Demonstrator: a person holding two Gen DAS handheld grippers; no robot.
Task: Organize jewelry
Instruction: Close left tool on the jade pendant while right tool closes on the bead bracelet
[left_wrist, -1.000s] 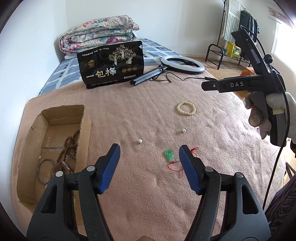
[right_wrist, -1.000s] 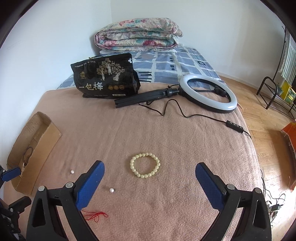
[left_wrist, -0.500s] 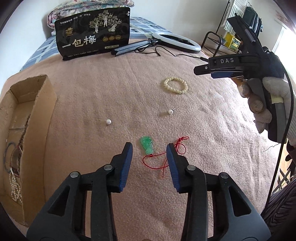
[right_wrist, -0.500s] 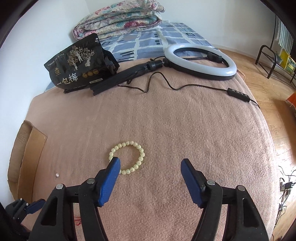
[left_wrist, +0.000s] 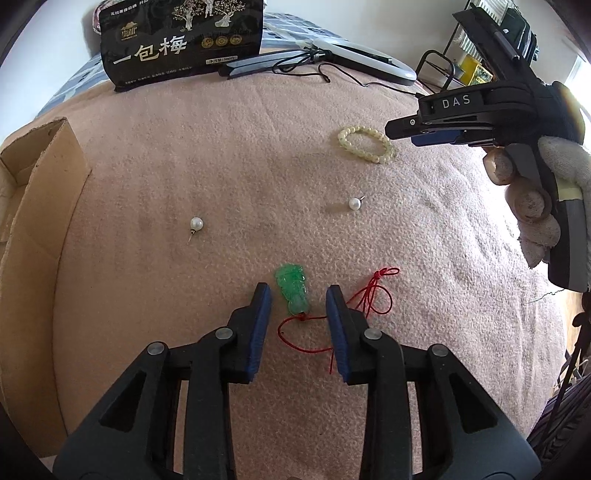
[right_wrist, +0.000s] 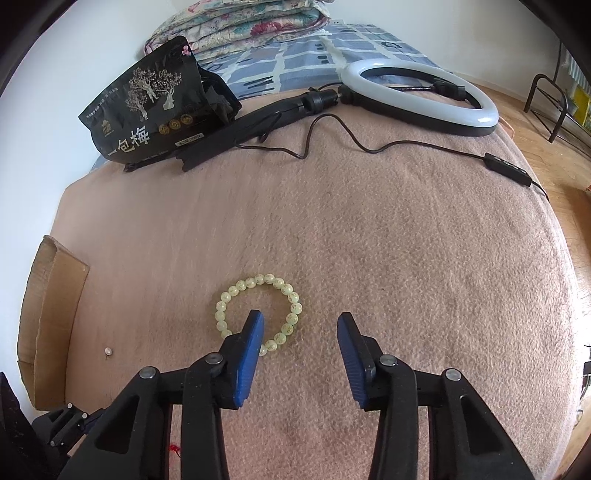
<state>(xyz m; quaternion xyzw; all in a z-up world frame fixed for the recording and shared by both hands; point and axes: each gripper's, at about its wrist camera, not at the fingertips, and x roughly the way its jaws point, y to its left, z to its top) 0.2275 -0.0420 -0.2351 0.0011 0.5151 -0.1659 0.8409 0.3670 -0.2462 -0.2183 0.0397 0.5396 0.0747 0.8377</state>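
A green pendant (left_wrist: 292, 291) on a red cord (left_wrist: 371, 295) lies on the pink blanket. My left gripper (left_wrist: 298, 299) is open, low over it, with one blue finger on each side of the pendant. Two pearl earrings (left_wrist: 196, 223) (left_wrist: 354, 203) lie farther out. A pale bead bracelet (left_wrist: 365, 143) (right_wrist: 259, 312) lies to the right. My right gripper (right_wrist: 300, 325) is open just above it, its left finger (right_wrist: 248, 354) over the ring's near side. It also shows in the left wrist view (left_wrist: 417, 131).
An open cardboard box (left_wrist: 44, 184) (right_wrist: 48, 306) sits at the left. A black snack bag (left_wrist: 183, 40) (right_wrist: 155, 99), a ring light (right_wrist: 424, 98) with its stand and cable (right_wrist: 332, 136) lie at the back. Folded quilts (right_wrist: 255, 26) lie beyond.
Both grippers have moved forward and down. The left one has narrowed around the green pendant. The right one has narrowed and come over the bead bracelet.
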